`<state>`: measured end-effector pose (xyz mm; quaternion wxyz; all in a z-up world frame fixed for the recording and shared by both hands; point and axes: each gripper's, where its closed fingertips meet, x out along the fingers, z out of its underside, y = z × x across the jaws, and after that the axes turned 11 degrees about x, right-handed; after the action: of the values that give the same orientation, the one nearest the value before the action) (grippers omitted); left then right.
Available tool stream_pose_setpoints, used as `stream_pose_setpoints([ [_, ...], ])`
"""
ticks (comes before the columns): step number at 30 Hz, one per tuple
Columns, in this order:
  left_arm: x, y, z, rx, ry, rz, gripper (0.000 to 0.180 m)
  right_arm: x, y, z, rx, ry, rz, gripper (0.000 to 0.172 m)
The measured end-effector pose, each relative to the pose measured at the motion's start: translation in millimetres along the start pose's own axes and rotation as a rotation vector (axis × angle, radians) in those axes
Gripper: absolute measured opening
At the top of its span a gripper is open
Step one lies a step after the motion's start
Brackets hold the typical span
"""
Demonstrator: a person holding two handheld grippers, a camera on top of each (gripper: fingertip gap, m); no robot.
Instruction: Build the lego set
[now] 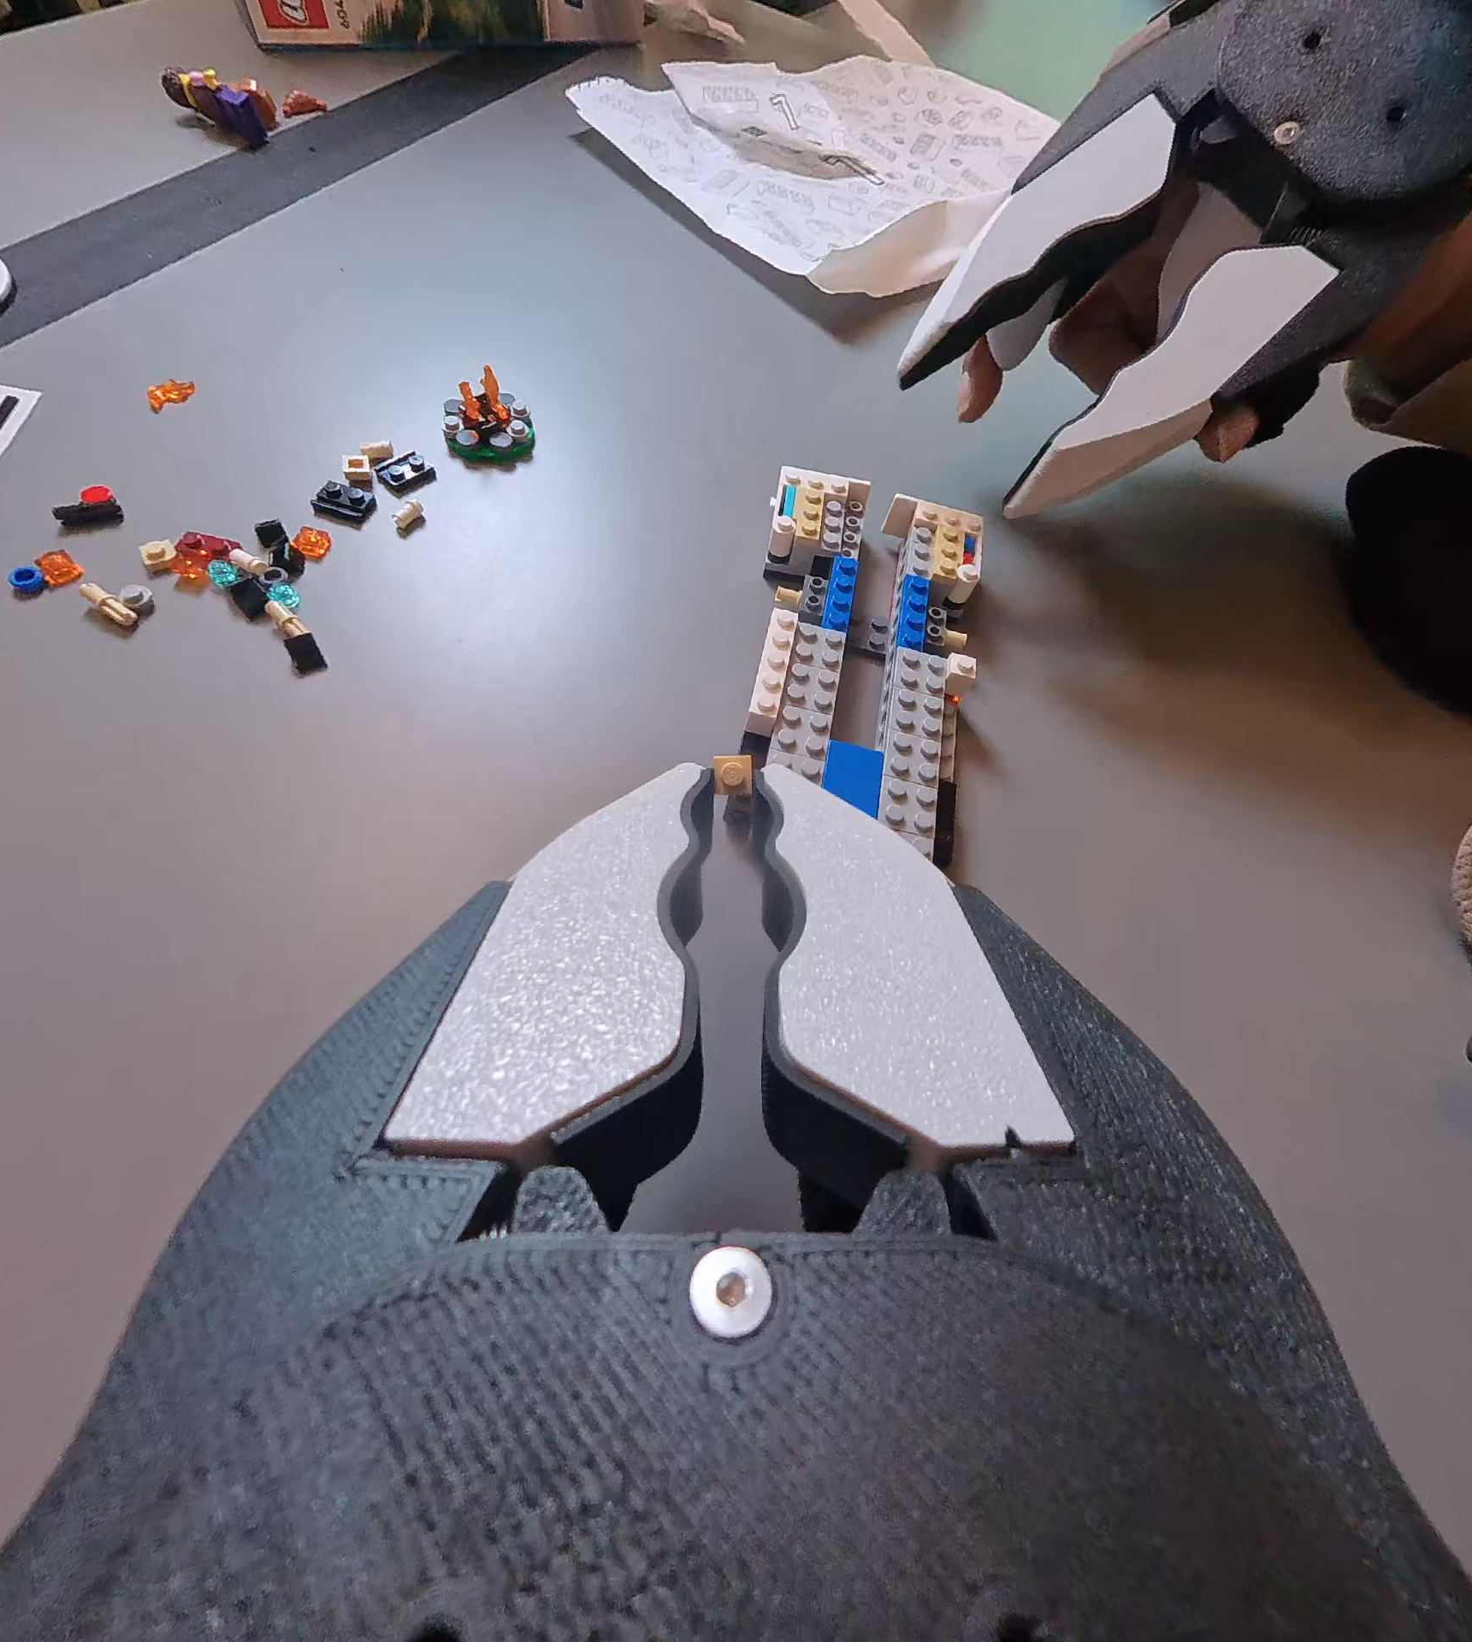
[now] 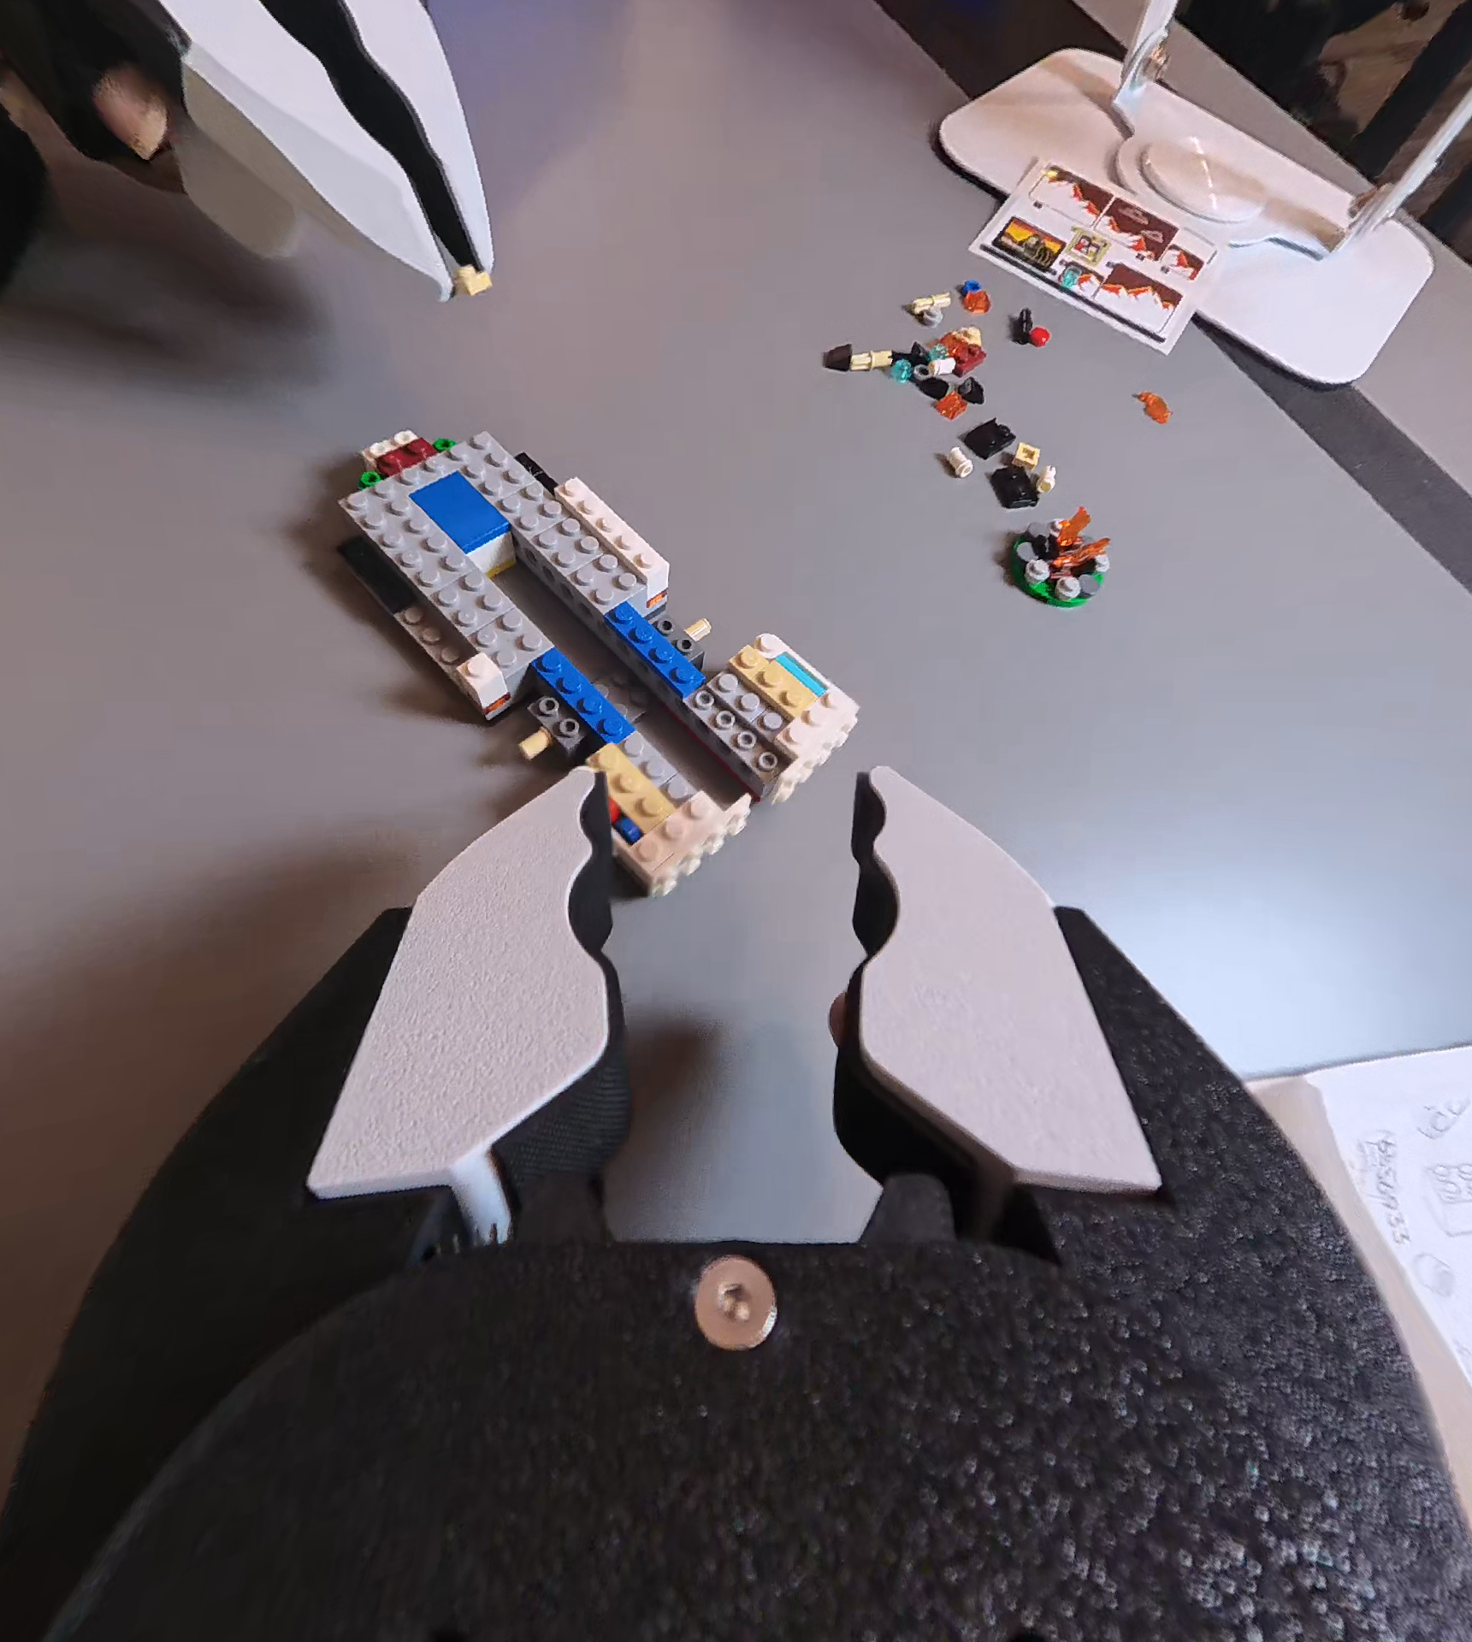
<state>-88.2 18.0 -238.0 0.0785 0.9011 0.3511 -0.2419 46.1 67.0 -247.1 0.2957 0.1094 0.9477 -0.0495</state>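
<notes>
Grey tabletop (image 1: 465,729) fills both wrist views, with a darker strip running across its far side and a white stand base (image 2: 1247,222) at one edge, a sticker sheet (image 2: 1096,258) lying partly on it. Largest of the things laid out is the brick-built model (image 2: 554,622), a long low frame of two parallel rails in light grey, blue, tan and white, lying flat with studs up so its top stays reachable from either end. Crumpled printed paper bags (image 1: 812,169) sit beyond it in the left wrist view, and a printed box (image 1: 412,18) shows at the far edge. A scatter of loose small pieces (image 1: 225,560) in black, orange, red and teal lies well apart from the model, near a little round green campfire build (image 1: 488,418). The right gripper (image 2: 728,791) hovers with its jaws spread wide and nothing between the pads, its left fingertip just over the model's white end. The left gripper (image 1: 734,782) is clenched on a tiny tan one-stud plate (image 1: 732,771), pinched at the very fingertips near the model's grey end; a darker bit beneath it may be shadow.
</notes>
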Motion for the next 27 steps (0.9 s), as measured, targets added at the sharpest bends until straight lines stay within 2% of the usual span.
stream_pose_setpoints([
  [5,3.7,5.6,-0.5,-0.001,-0.003,0.018,0.008,8.6,-2.4,16.1,-0.061,-0.094,-0.018,0.050],
  [9,7.0,10.4,-2.4,0.007,-0.001,0.017,0.008,17.1,-4.4,13.3,-0.079,-0.103,-0.052,0.043],
  [14,9.7,13.1,-2.1,0.014,-0.010,0.015,0.008,25.3,-8.1,12.7,-0.112,-0.115,-0.087,0.042],
  [27,10.8,14.2,-1.8,0.020,-0.014,0.016,0.008,10.1,1.2,-2.9,-0.058,-0.074,-0.178,0.043],
])
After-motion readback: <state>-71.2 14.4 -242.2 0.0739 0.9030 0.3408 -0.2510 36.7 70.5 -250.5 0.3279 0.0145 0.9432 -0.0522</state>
